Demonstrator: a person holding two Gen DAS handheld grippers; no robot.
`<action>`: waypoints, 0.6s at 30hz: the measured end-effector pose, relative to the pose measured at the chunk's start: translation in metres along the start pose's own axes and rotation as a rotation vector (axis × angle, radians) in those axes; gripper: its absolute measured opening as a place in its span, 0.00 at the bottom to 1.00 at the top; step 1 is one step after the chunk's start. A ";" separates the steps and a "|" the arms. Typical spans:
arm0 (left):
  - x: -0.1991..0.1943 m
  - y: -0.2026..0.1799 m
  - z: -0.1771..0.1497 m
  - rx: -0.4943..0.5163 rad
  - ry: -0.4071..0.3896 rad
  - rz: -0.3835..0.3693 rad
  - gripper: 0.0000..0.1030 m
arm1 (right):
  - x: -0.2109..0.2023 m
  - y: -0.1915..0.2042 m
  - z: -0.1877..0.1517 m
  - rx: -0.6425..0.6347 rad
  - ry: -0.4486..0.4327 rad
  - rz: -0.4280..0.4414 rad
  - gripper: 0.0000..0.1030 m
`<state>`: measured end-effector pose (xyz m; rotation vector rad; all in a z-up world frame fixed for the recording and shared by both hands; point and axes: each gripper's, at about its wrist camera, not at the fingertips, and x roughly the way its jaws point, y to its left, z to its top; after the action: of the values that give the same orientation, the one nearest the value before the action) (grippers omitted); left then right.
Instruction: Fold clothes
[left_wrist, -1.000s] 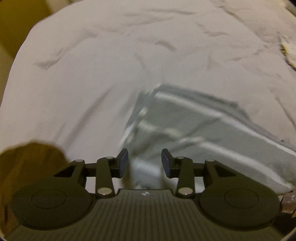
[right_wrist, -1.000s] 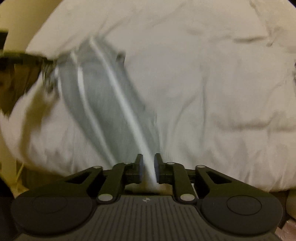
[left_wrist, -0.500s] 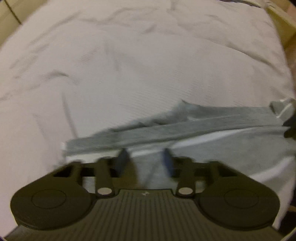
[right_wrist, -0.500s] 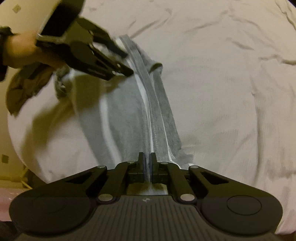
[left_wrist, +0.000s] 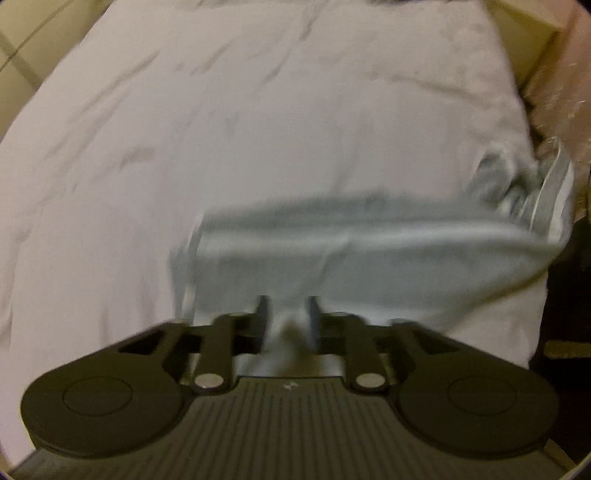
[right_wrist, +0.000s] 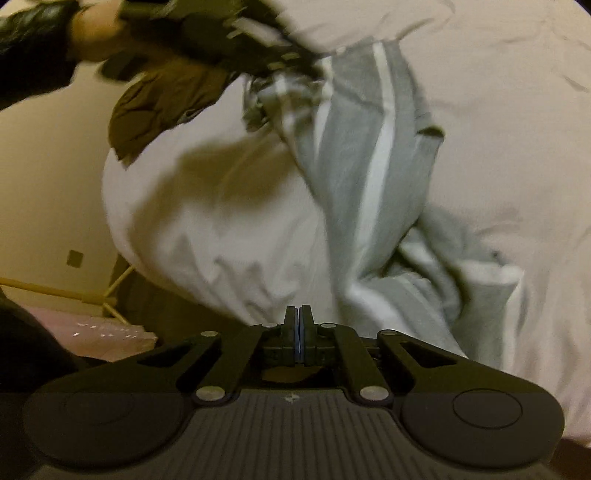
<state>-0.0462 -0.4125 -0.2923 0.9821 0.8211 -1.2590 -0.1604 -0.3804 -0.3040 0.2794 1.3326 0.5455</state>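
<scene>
Grey striped garment (right_wrist: 354, 177) bunched on bed (left_wrist: 258, 110), unfolded; pinched by left gripper (left_wrist: 286, 314); right gripper (right_wrist: 299, 325) closed empty

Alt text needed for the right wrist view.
The right gripper, jaws shut with no cloth visibly between them, points over a white bed. Ahead, a grey white-striped garment hangs stretched from the blurred left gripper at upper left.
</scene>
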 end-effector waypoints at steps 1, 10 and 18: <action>0.004 -0.004 0.011 0.035 -0.032 -0.013 0.36 | -0.001 0.000 -0.001 0.006 -0.005 -0.012 0.06; 0.075 -0.026 0.041 0.146 0.095 -0.199 0.38 | -0.034 -0.048 -0.020 0.293 -0.204 -0.210 0.26; 0.043 -0.034 -0.017 0.032 0.228 -0.275 0.26 | -0.007 -0.060 -0.019 0.365 -0.142 -0.055 0.27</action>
<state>-0.0736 -0.4142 -0.3430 1.0781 1.1470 -1.4133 -0.1669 -0.4372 -0.3316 0.5679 1.2924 0.2279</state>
